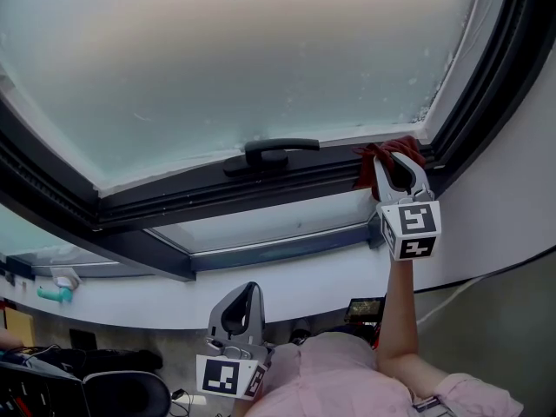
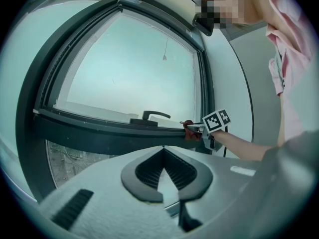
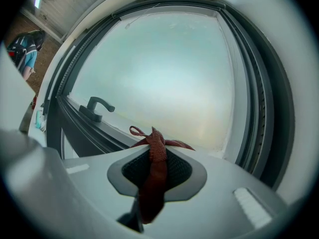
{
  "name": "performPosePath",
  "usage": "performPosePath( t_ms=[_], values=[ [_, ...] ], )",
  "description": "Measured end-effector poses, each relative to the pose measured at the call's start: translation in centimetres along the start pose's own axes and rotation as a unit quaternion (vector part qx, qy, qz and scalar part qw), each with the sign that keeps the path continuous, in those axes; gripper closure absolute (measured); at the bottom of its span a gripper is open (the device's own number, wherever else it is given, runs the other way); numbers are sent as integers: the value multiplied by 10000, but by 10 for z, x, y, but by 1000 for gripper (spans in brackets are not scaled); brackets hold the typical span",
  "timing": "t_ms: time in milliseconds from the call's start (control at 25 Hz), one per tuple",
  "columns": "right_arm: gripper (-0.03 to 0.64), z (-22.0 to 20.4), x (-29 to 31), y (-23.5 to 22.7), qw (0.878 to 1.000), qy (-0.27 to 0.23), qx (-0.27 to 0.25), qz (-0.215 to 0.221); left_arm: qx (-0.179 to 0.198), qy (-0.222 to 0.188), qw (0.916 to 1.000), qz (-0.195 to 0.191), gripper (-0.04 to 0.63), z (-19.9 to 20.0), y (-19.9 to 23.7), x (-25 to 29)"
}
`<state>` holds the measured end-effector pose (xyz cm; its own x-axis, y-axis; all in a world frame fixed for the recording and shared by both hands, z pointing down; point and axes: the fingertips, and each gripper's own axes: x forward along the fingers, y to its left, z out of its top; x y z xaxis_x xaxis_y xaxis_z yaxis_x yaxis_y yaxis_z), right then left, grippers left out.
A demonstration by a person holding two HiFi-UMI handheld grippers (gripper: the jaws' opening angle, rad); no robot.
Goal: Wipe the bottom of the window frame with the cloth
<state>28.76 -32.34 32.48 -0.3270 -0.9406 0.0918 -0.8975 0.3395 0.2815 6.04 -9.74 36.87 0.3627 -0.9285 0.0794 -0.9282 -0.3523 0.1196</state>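
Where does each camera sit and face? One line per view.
Head view: on the person's head, looking down at the window frame; shows left gripper, right gripper, forearm.
Left gripper view: on the low left gripper, jaws shut, facing the right gripper across the frame.
Right gripper view: on the right gripper, facing the pane; jaws clamp the cloth.
Shared: all show the handle.

left tongs (image 1: 250,290): closed, low by torso | right tongs (image 1: 398,165): arm outstretched, clamped on cloth (image 3: 155,168)

The window frame's bottom rail (image 1: 174,195) (dark) carries a black handle (image 1: 269,151) and a red cloth (image 1: 391,147).
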Motion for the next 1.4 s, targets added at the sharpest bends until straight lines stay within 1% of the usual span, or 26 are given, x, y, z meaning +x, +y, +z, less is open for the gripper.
performPosePath(
  t_ms=[400, 760, 1200, 1320, 1400],
  values=[
    [551, -9, -3, -28, 9998, 75, 97, -176, 2, 39, 10000, -73, 598, -2, -7, 10],
    [551, -19, -6, -60, 9987, 189, 157, -436, 1, 81, 9998, -178, 598, -2, -16, 16],
    [551, -26, -7, -81, 9954, 479, 131, -816, -34, 117, 9993, -346, 598, 1, -15, 5],
    [551, -20, -12, -74, 9954, 453, 350, -771, -52, 137, 9992, -379, 598, 0, -9, -3],
    [549, -6, -21, -58, 9961, 169, 649, -581, -62, 136, 9991, -408, 598, 1, -4, -7]
  ],
)
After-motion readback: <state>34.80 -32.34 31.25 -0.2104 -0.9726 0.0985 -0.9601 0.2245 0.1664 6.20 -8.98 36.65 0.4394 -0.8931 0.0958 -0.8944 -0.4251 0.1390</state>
